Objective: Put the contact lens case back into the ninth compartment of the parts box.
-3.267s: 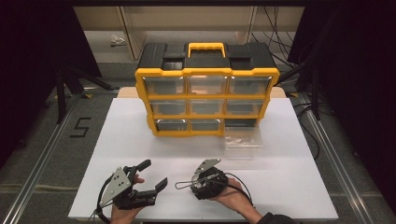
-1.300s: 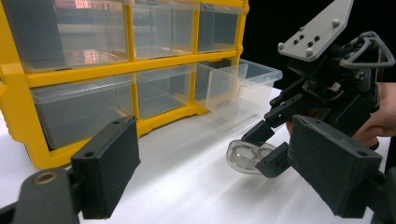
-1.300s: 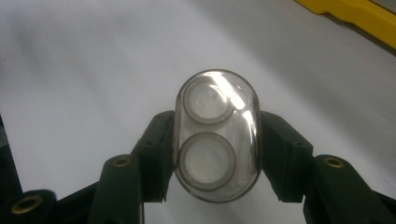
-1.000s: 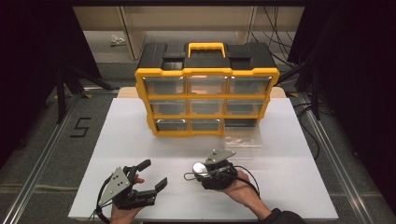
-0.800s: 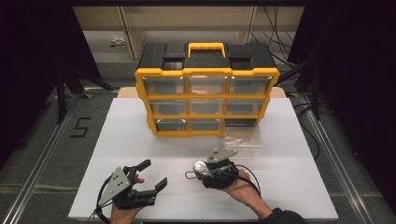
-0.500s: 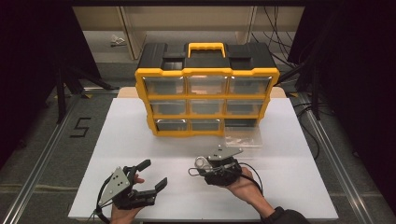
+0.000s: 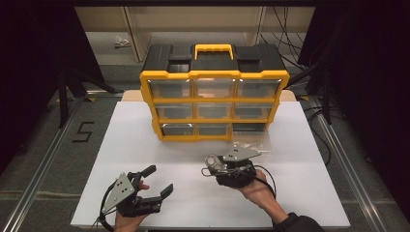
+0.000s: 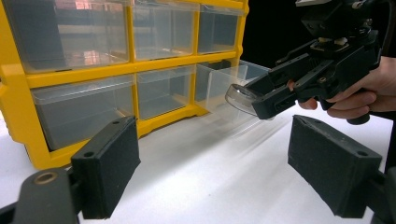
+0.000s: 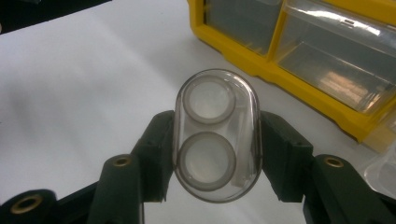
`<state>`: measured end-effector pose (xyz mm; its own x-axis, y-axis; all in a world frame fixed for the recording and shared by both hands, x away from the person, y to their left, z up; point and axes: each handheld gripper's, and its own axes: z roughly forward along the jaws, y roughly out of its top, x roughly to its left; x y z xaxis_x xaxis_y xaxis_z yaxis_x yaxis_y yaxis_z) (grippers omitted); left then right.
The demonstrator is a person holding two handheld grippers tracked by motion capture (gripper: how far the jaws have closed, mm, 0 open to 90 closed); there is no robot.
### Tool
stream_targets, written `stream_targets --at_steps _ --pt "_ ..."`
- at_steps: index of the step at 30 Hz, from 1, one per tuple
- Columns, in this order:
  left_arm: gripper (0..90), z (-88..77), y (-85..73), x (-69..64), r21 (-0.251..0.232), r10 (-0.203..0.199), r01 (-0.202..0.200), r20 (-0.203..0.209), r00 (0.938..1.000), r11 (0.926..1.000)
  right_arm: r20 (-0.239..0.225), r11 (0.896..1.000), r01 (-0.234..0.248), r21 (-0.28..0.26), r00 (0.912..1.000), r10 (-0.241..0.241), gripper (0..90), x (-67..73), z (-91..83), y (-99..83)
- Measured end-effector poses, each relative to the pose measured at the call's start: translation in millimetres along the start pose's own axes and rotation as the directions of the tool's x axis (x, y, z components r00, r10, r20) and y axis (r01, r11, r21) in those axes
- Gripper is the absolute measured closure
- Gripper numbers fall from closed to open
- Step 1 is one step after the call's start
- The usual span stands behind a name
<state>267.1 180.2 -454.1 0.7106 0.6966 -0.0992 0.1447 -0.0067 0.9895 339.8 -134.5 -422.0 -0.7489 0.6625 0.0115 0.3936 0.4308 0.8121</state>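
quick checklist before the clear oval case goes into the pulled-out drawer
1. Right hand-held gripper clamped on the clear oval case: ok, pads press both long sides.
2. Case level between the jaws: ok.
3. Pulled-out drawer free of its slot: ok, on the table beside the yellow organiser.
4. Drawer empty: cannot tell.
5. Left hand-held gripper out of the way: ok, open, holding nothing.

One yellow organizer (image 7: 214,92) at the upper centre of the high view holds nine clear drawer slots, one drawer (image 7: 250,138) apparently pulled out below its lower right; there are two grippers, left (image 7: 153,181) and right (image 7: 211,166), and one clear case (image 9: 216,134) with two round wells.
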Motion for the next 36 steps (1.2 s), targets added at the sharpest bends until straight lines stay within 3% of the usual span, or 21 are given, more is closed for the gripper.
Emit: stream_targets --at_steps 19,36 --pt "16.2 0.1 0.0 -0.1 -0.001 0.004 -0.004 -0.001 1.0000 1.0000 0.047 0.996 -0.040 -0.083 0.9979 0.044 49.4 -20.4 -19.0 7.1" --pt "16.2 0.1 0.0 -0.2 -0.002 0.004 -0.004 -0.002 1.0000 1.0000 0.099 0.987 -0.090 -0.136 0.9896 0.104 49.5 -45.6 -34.8 8.6"
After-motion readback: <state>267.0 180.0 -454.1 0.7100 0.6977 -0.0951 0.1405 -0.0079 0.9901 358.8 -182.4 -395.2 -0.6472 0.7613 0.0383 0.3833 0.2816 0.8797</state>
